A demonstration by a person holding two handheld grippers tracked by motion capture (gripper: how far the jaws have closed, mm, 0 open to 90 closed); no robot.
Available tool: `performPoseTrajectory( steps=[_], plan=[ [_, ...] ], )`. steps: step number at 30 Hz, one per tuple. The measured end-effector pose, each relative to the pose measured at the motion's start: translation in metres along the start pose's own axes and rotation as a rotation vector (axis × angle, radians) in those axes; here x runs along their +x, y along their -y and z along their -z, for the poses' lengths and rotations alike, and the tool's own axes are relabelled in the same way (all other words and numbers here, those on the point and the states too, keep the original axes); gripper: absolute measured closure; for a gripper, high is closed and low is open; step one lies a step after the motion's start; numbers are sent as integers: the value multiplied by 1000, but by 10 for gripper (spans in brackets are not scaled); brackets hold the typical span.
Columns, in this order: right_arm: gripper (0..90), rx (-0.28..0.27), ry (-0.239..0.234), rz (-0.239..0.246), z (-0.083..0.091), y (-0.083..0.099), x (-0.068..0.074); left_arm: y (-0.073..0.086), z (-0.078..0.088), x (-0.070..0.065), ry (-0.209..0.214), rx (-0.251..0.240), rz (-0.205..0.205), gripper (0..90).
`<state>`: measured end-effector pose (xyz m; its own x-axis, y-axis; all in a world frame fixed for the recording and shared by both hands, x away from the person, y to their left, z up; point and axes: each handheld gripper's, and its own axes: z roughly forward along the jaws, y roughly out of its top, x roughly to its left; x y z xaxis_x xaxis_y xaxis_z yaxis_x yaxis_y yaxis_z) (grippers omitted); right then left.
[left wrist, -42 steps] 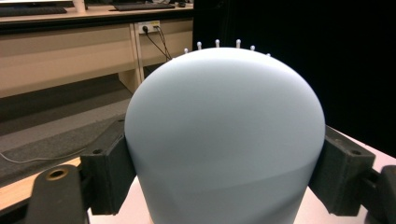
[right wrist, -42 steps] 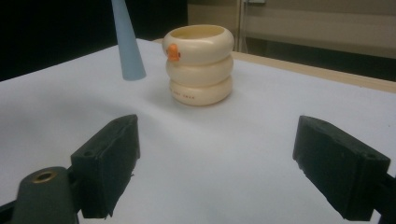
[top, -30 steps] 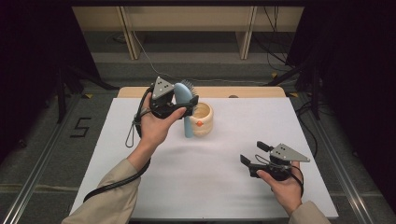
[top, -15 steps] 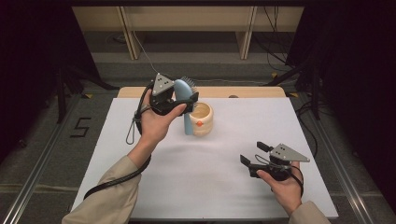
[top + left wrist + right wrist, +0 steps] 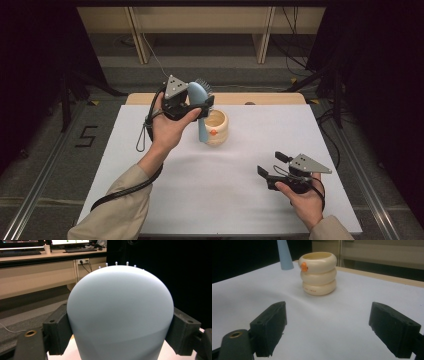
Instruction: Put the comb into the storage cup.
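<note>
A light blue hairbrush is upright in my left gripper, whose jaws are shut on its broad head; dark bristles face away from the person. Its handle points down, just left of a cream ringed cup with an orange mark. In the left gripper view the brush's back sits between the two black pads. My right gripper rests open near the table's front right, with nothing between its jaws. It faces the cup and the handle tip.
A white sheet covers the table; a strip of wooden edge shows at the back. Beyond it stand desk legs and cables on the floor. Dark screens flank both sides.
My left hand has lifted the brush very slightly, keeping it beside the cup. The right hand has stayed still.
</note>
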<state>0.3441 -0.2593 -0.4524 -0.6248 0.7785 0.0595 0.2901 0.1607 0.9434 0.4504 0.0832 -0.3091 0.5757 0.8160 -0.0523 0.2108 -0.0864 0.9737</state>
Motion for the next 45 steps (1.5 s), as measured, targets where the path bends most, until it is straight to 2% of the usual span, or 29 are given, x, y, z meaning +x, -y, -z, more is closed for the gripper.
performPoseTrajectory(
  steps=[34, 45],
  plan=[
    [155, -1, -4, -4, -1, 1, 0, -19, -4, 3, -13, -23, -2, 193],
    [155, -1, -4, -4, -1, 1, 0, -20, -7, 5, -14, -16, 0, 193]
  ],
)
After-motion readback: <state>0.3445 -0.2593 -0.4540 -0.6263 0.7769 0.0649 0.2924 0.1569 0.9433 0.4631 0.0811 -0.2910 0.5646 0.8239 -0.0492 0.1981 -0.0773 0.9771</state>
